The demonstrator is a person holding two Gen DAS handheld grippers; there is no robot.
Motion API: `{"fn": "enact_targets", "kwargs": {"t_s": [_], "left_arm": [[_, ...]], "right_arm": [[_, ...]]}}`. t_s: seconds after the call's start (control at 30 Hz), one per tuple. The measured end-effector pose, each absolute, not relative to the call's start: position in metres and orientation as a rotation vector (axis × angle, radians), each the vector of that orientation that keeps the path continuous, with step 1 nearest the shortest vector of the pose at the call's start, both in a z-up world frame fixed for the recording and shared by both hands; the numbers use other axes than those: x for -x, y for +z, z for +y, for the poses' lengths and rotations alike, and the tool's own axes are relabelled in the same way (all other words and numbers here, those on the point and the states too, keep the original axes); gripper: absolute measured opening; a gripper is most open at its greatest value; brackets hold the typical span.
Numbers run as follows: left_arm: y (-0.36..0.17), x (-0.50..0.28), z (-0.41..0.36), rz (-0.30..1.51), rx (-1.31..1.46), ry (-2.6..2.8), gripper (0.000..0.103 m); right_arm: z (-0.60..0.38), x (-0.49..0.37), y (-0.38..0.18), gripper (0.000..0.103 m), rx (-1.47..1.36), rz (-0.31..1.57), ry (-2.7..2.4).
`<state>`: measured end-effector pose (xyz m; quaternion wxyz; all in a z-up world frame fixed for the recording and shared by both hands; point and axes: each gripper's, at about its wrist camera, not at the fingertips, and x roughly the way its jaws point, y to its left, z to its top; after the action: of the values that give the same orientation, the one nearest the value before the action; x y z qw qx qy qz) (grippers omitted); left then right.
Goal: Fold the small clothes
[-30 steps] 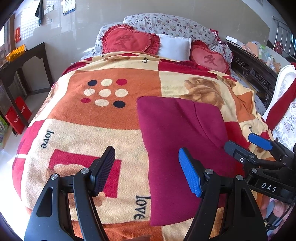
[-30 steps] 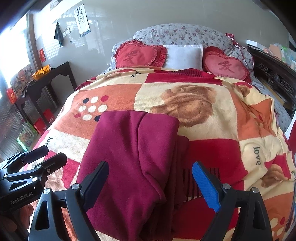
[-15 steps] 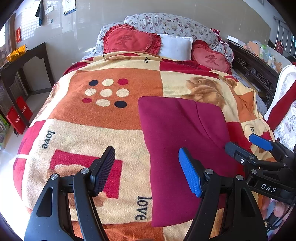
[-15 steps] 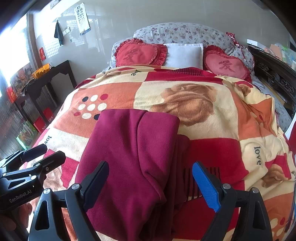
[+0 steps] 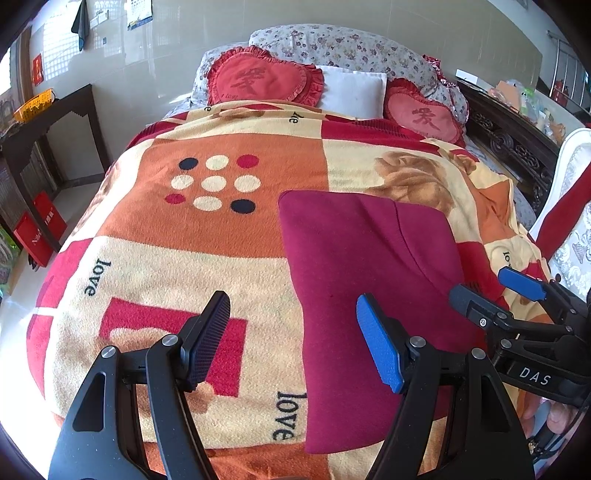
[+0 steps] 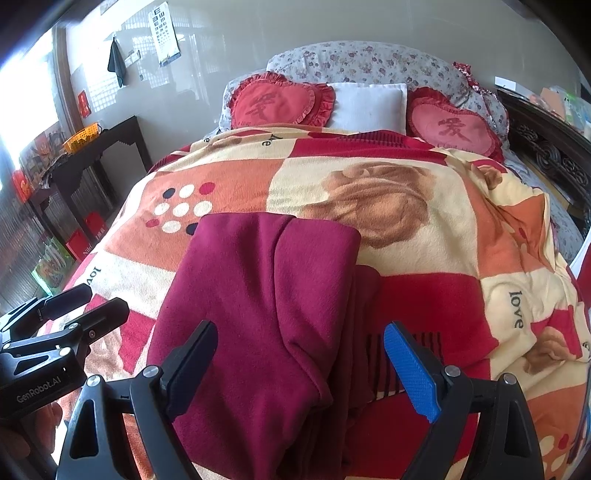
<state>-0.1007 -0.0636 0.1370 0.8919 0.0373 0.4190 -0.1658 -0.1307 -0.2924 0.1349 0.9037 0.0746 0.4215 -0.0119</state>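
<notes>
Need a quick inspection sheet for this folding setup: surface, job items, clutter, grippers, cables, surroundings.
Surface: bed with patterned blanket, lying mostly smooth.
Job's things: maroon garment lies folded lengthwise on the blanket, with a darker layer showing along its right edge.
Clutter: two heart cushions and a white pillow at the head of the bed.
Grippers: left gripper open, nothing between its fingers; right gripper open above the garment's near end, not pressing it.
Cables: nothing seen.
Surroundings: dark side table with a yellow basket; eye chart on the wall.
</notes>
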Motion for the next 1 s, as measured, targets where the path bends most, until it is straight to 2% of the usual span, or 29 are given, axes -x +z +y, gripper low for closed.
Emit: {"fn": "enact_targets", "kwargs": {"t_s": [1.0], "left_arm": [[0.1333, 0.0969, -0.0644, 0.873, -0.078, -0.343, 0.072]], "right_arm": [[-0.2953, 0.1279, 0.1291, 0.090, -0.159, 0.889, -0.028]]}}
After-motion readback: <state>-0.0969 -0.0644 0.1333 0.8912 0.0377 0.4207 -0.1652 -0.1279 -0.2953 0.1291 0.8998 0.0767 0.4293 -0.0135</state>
